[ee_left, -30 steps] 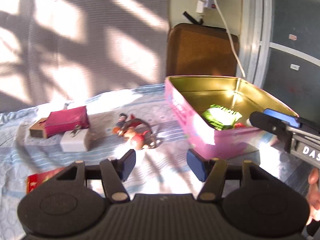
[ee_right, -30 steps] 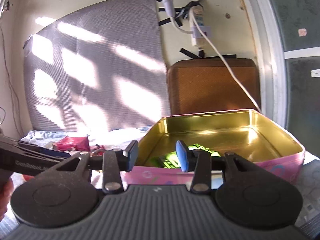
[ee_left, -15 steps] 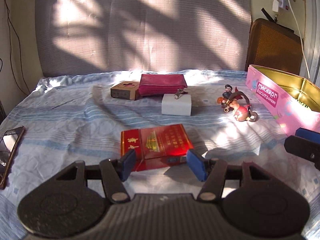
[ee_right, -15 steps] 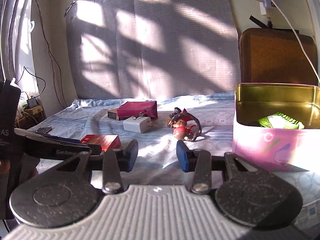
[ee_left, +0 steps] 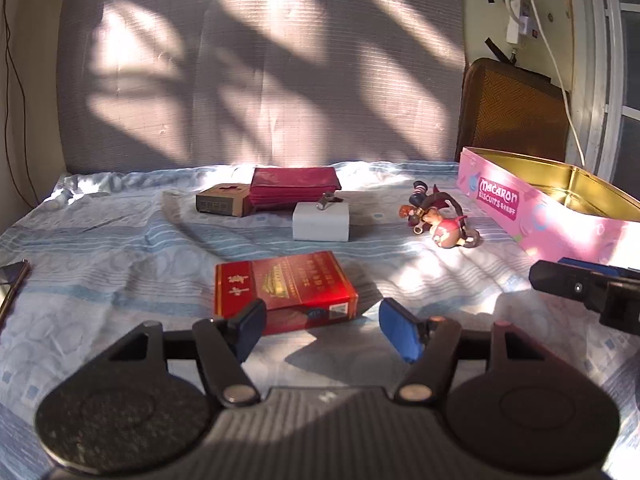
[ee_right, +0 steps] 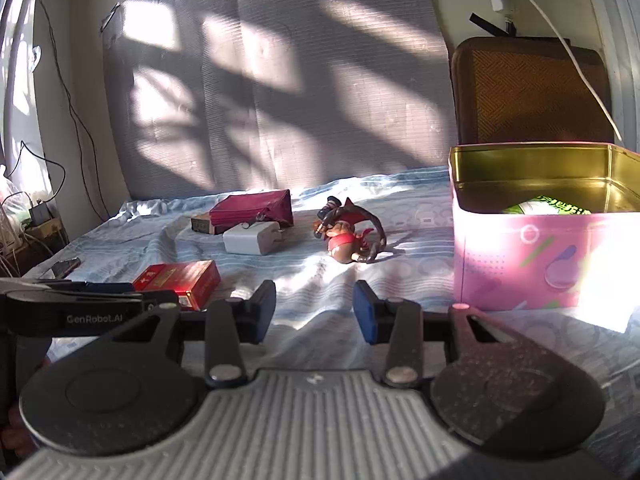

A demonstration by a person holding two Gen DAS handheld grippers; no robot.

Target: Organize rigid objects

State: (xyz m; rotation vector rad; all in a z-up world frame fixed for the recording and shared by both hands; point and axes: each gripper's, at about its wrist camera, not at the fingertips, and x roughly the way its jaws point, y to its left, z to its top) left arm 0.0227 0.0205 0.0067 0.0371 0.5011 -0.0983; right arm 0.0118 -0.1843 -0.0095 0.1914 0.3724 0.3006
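Since a second ago, both views have been swung from the tin toward the bed's scattered items. The left gripper [ee_left: 322, 330] is seen opening, nothing gripped, just short of one glossy red rectangular pack [ee_left: 285, 293]. The right gripper [ee_right: 314, 312] is held parted and empty. On the patterned blue sheet [ee_left: 120, 248] are counted one white block [ee_left: 321, 222], one crimson pouch [ee_left: 294, 190], one cardboard box [ee_left: 222, 205], one rounded figurine [ee_left: 440, 224]. A green packet [ee_right: 548, 206] inside the pink metal tin [ee_right: 536, 256] is shown only by the right view.
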